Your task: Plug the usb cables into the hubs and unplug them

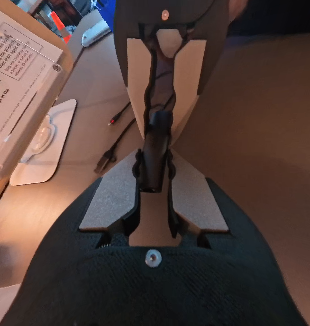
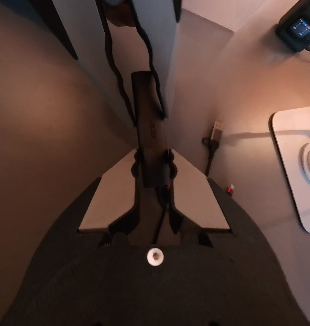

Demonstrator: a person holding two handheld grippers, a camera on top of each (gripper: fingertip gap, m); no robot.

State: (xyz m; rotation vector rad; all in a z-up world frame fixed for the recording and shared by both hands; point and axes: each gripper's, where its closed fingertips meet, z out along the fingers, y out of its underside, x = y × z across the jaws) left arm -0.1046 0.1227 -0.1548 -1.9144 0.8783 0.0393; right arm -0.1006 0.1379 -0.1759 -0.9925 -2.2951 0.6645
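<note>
Spanning both views, a brown matte tabletop [image 1: 256, 123] carries everything. White rounded-corner plastic stand base [image 1: 50, 141], left of centre. Propped white instruction card [image 1: 18, 79] above it, text-bearing. Left gripper [image 1: 153, 155]: black body, grey finger plates, jaws narrowed and clamping a long black rectangular USB hub [image 1: 153, 158]. Right gripper [image 2: 153, 155]: same build, gripping the same hub from the opposite end, head-on. Loose black USB cable with a silver plug [image 1: 101, 164] lies on the table, left of the hub. Smaller black cable with a red-banded tip [image 1: 113, 120], just beyond it.
</note>
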